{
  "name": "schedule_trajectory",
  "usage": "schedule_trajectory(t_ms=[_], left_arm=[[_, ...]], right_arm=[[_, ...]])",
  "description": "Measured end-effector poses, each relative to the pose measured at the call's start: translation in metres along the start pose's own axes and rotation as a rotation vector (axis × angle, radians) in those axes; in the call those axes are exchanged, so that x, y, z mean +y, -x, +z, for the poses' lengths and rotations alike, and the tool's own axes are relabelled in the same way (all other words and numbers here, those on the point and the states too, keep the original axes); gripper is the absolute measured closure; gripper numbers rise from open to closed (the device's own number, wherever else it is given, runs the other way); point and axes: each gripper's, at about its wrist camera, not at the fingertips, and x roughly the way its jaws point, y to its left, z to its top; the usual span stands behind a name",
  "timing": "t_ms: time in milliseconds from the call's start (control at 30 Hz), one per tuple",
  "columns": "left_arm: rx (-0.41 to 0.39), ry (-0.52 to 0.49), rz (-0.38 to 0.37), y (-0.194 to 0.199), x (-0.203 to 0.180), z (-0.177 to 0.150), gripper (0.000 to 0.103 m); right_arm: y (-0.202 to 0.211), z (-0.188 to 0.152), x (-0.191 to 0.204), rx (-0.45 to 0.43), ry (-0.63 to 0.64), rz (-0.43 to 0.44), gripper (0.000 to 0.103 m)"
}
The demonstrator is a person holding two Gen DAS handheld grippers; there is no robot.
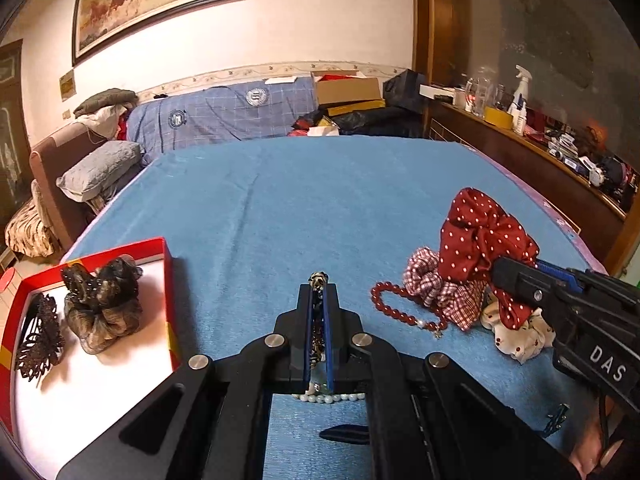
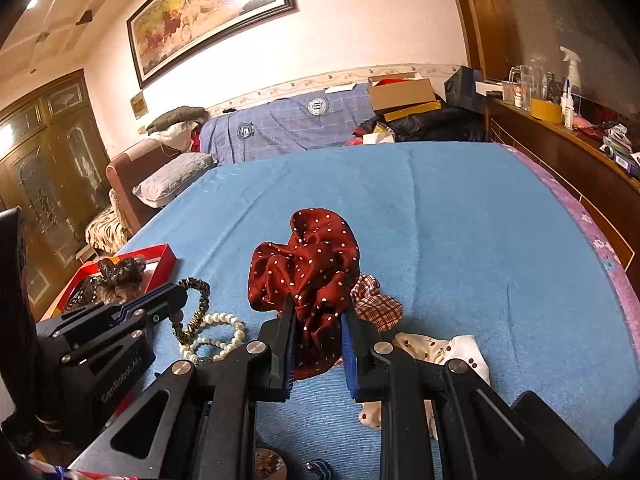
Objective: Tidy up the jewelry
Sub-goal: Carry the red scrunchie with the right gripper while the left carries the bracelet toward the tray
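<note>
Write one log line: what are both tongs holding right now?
left tongs: shut on leopard-print band | right tongs: shut on red dotted scrunchie | red box: brown scrunchie inside

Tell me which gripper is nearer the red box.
Left. The left gripper, shut on a patterned band, sits just right of the red box; the right gripper holds the dotted scrunchie farther right.

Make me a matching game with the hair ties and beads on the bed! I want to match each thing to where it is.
Things:
1. red dotted scrunchie
2. brown scrunchie
3. leopard-print band
4. red beads

Places:
A. lying loose on the blue blanket
B. in the red box
C. between the right gripper fingers
D. between the left gripper fingers

Pairs: 1-C, 2-B, 3-D, 4-A
</note>
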Motion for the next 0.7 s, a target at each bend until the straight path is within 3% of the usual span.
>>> schedule_trajectory(t_ms=[300, 700], left_arm=[[-0.047, 0.003, 0.053, 0.010, 0.007, 0.001, 0.099], [-0.058, 0.020, 0.067, 0.014, 0.014, 0.003, 0.099]], right_arm=[[0.001, -0.003, 0.011, -0.012, 0.042, 0.026, 0.082], [0.002, -0.009, 0.023, -0.016, 0.081, 0.045, 0.082]])
